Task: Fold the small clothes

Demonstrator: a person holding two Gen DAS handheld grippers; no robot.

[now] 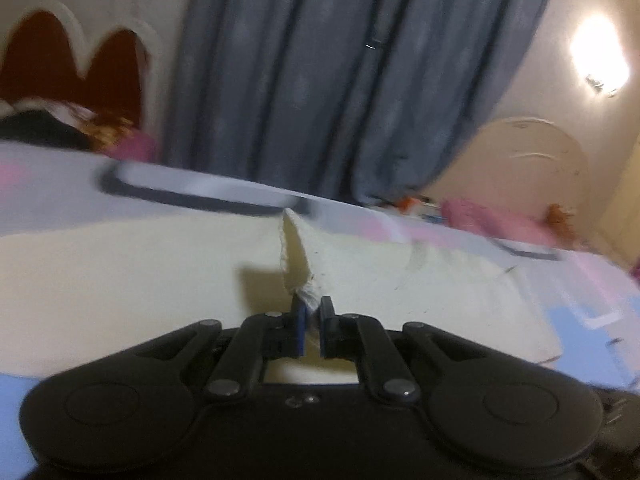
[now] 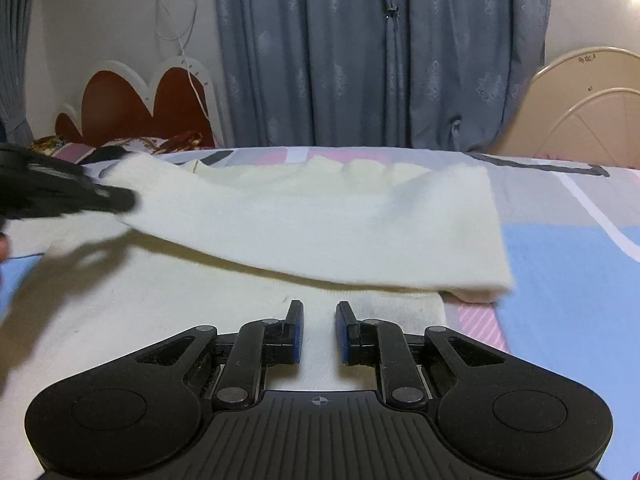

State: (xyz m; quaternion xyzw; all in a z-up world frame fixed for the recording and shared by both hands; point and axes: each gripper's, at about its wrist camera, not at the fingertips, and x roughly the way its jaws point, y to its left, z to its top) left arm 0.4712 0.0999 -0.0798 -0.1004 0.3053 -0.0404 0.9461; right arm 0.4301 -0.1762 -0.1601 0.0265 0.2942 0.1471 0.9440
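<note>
Left gripper (image 1: pixel 311 309) pinching cream garment (image 2: pixel 320 216) corner, right gripper (image 2: pixel 319 312) narrowly parted, empty: first fold laid across, further folds remaining.

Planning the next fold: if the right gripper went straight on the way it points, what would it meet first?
Probably the cream garment: the open right gripper hovers over its lower layer, and the folded-over upper layer's edge lies just ahead. Depth is hard to judge.

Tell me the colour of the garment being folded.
Cream, a pale off-white garment; the right wrist view shows it best.
</note>
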